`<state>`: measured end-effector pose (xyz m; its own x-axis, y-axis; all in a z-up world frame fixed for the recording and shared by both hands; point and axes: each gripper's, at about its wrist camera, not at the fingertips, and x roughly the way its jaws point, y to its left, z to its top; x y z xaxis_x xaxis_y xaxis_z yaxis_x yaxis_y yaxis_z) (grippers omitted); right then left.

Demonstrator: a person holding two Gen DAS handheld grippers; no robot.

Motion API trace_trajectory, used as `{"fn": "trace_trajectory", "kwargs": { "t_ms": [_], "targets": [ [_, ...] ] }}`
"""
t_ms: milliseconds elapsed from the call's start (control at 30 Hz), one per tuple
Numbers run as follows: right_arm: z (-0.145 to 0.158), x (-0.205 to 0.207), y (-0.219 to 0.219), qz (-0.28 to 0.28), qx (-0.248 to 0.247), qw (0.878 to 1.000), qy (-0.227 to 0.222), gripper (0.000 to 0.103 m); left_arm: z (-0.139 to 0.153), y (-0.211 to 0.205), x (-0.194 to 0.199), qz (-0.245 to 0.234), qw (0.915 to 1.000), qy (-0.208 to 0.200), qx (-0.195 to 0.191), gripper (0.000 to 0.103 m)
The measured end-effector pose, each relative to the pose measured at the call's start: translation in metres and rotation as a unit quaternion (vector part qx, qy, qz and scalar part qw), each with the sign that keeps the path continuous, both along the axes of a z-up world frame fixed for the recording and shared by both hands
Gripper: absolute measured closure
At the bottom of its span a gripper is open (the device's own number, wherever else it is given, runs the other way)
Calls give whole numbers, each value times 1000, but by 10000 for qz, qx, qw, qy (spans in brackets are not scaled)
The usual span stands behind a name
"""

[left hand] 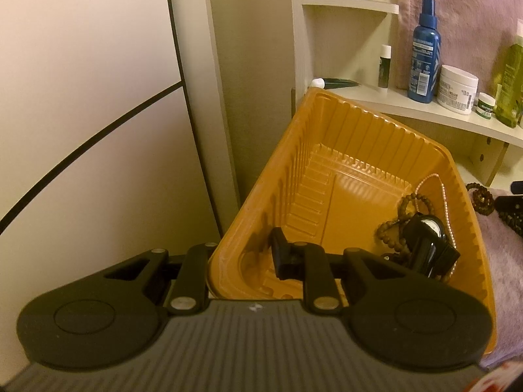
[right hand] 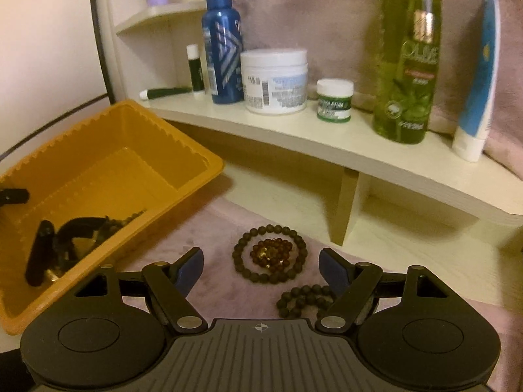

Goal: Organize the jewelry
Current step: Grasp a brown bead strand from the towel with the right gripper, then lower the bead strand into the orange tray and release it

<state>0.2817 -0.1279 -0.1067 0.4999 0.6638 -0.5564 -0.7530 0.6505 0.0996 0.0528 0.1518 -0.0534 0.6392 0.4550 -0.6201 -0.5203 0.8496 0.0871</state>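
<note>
Two bead bracelets lie nested just ahead of my right tongs (right hand: 261, 266): a large ring of matte black round beads (right hand: 270, 253), with a smaller ring of amber-brown glossy beads (right hand: 270, 252) inside it. Location: on the mauve plush cloth (right hand: 212, 225), at twelve o'clock from the tongs and centred on the gap between the blue-padded fingers (right hand: 333, 269). Being round, the pair offers no long axis; either side of the ring would suit a pinch.

One further strand of matte black beads (right hand: 304, 300) lies bunched at four o'clock from the nested pair, nearest my right finger and partly hidden under it.

Right tongs: spread wide, nothing held, angled down toward the cloth. In my judgement this hand is the nearer to the loose bracelets and should take them.

Left tongs (left hand: 242, 254): almost closed, set across the near rim of the ribbed orange plastic tray (left hand: 369, 121); only one finger (left hand: 278, 251) shows, inside the tray, and I cannot tell whether they pinch the rim.

Tray contents: a black-strapped wristwatch (left hand: 425, 238), a brown wooden bead strand (left hand: 402, 215) and a fine pale pearl chain (left hand: 444, 202). The tray sits at nine o'clock from the loose bracelets.
</note>
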Motion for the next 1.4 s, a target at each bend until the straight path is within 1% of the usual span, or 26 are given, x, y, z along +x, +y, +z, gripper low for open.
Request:
{"fn": "trace_trajectory", "kwargs": {
  "t_ms": [33, 100, 133, 167, 300, 367, 400, 500, 533, 567, 600, 733, 800, 900, 1167, 1400],
  "targets": [
    [-2, 2, 3, -8, -9, 10000, 4, 26, 0, 0, 0, -4, 10000, 5, 3, 83],
    [-6, 7, 6, -9, -18, 10000, 22, 38, 0, 0, 1, -1, 10000, 10, -11, 83],
    [-8, 11, 8, 1, -33, 10000, 40, 47, 0, 1, 1, -1, 10000, 12, -19, 83],
    [-10, 13, 9, -7, -68, 10000, 63, 51, 0, 1, 1, -1, 10000, 14, -25, 83],
    [-15, 20, 12, -21, -96, 9999, 89, 57, 0, 1, 2, -6, 10000, 17, -22, 83],
    [-16, 21, 13, -4, -115, 9999, 82, 63, 0, 1, 2, -11, 10000, 16, -24, 83],
    [-17, 22, 13, -7, -121, 9999, 55, 64, 0, 1, 2, -8, 10000, 17, -24, 83],
    [-17, 26, 13, -55, -116, 9999, 62, 75, -1, 1, 1, -2, 10000, 14, -28, 83],
    [-17, 28, 13, -60, -92, 9999, 97, 82, -1, 0, 1, -2, 10000, 13, -26, 83],
    [-17, 29, 12, -52, -73, 9999, 122, 94, 0, 1, 1, -3, 10000, 14, -27, 83],
    [-17, 29, 12, -31, -93, 9998, 157, 98, 0, 1, 1, -3, 10000, 14, -29, 83],
    [-15, 25, 11, 22, -222, 9997, 39, 98, 0, 0, 1, -2, 10000, 8, -35, 83],
    [-12, 22, 8, -5, -168, 9999, 27, 98, 0, 0, 1, -3, 10000, 8, -36, 83],
    [-3, 17, -1, -59, 46, 10000, 14, 98, 0, 0, 1, -3, 10000, 0, -36, 83],
    [38, -1, -17, -51, 683, 9976, -84, 98, 0, 1, 0, -1, 10000, -20, -49, 83],
    [73, -29, -4, 262, 1170, 9926, -170, 98, 0, 1, 0, -3, 10000, -31, -67, 83]
  ]
}}
